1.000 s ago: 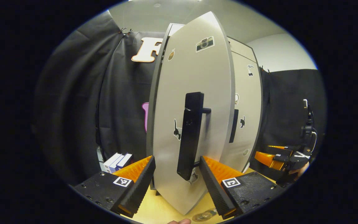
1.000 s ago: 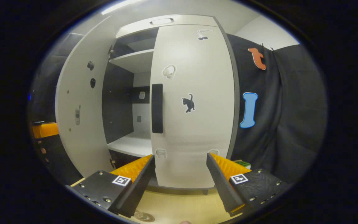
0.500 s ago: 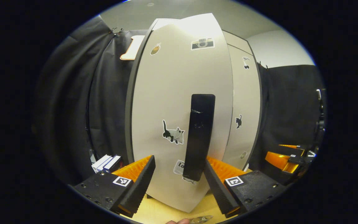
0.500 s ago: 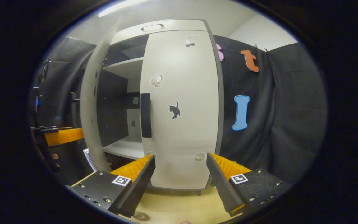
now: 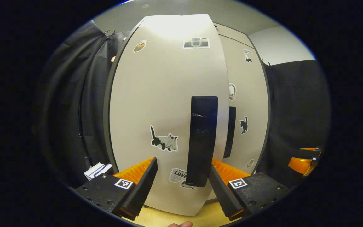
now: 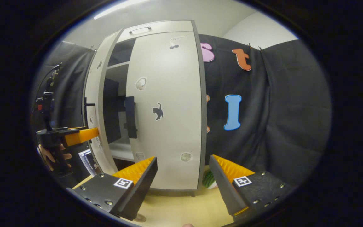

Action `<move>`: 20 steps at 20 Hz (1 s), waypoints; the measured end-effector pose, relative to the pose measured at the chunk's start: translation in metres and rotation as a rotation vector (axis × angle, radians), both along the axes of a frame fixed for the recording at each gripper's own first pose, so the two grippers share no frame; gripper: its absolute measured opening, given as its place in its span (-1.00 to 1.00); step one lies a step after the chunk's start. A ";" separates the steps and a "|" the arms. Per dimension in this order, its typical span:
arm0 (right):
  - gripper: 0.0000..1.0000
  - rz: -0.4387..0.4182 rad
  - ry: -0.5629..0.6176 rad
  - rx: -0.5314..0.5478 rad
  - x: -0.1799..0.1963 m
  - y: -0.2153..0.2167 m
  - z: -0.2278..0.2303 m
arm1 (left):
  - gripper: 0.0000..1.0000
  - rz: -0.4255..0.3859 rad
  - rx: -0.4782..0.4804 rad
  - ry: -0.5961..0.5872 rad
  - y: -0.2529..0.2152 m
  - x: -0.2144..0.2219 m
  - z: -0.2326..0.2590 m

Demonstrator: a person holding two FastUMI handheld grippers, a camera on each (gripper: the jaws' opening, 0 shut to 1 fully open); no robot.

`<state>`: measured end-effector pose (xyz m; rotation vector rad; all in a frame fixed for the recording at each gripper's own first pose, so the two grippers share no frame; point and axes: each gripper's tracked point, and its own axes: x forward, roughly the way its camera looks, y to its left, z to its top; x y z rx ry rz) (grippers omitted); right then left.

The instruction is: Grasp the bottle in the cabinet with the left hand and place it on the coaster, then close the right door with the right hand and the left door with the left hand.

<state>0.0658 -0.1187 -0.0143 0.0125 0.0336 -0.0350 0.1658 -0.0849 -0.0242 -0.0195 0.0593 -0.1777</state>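
In the left gripper view, a small stack of books (image 5: 98,169) sits low at about 8 o'clock against the dark cloth. The left door (image 5: 165,104) is a flat, rigid panel with a smooth pale matt face and a darker edge band, dotted with paper stickers: a cat, a camera, a scrap of newsprint. Its handle (image 5: 203,138), a tall dark bar standing off the panel, lies between the fingers of the left gripper (image 5: 183,186); the fingers are spread wide and do not squeeze it, though the right one looks close against the bar's lower end. At 3 o'clock the right door (image 5: 247,107) lies flat to the cabinet, and lower, near 4 o'clock, the other gripper shows at the rim.

In the right gripper view, the left door (image 6: 94,104) stands edge-on at 9 o'clock, ajar, with shelves and dark interior visible through the gap. The right door (image 6: 169,110) appears closed or nearly so. The right gripper (image 6: 183,186) hangs clear over the wooden tabletop (image 6: 184,211), fingers wide and empty.

The door should swing lightly on its hinges and be stiff enough to push anywhere; the handle or the free edge gives the best leverage. The smooth face would likely let the fingers slide, so the bar is the safer contact. I cannot make out the bottle or coaster with confidence.
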 end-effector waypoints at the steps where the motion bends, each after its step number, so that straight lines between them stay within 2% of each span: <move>1: 1.00 0.000 0.001 0.003 0.001 -0.002 0.000 | 0.89 0.001 0.005 -0.001 -0.001 0.001 -0.001; 12: 1.00 0.063 0.020 -0.012 -0.001 0.024 -0.005 | 0.82 0.009 0.024 0.008 -0.017 0.016 -0.006; 15: 1.00 0.081 0.015 -0.008 -0.003 0.035 -0.002 | 0.82 -0.005 -0.005 0.005 -0.023 0.003 -0.002; 20: 1.00 0.084 0.005 0.012 -0.008 0.046 0.005 | 0.82 0.002 0.007 -0.015 -0.019 -0.030 0.010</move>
